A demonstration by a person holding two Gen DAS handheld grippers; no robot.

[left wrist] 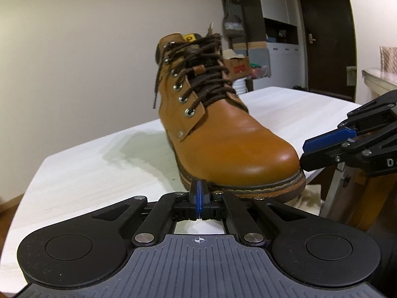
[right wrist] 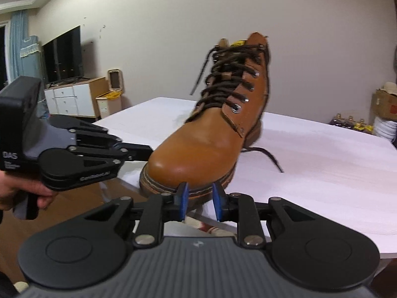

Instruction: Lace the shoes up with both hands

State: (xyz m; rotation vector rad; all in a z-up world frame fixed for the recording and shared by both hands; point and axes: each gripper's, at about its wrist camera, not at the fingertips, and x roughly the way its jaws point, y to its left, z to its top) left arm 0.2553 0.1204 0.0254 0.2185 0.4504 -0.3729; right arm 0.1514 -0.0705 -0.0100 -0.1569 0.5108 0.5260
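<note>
Left gripper (left wrist: 199, 193) held low, pointed slightly downward, blue pads pressed flat together, nothing between them. Right gripper (right wrist: 198, 200) held alongside, likewise angled slightly downward, blue pads (right wrist: 182, 200) parted, gap between them empty. Left gripper's handle gripped from below by bare hand (right wrist: 23, 193), fingers curled around it.

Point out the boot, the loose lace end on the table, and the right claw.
boot (left wrist: 223, 134): left wrist view, on the toe leather.
loose lace end (right wrist: 270, 157): right wrist view, mid-strand.
right claw (right wrist: 199, 200): right wrist view, between its fingertips.
</note>
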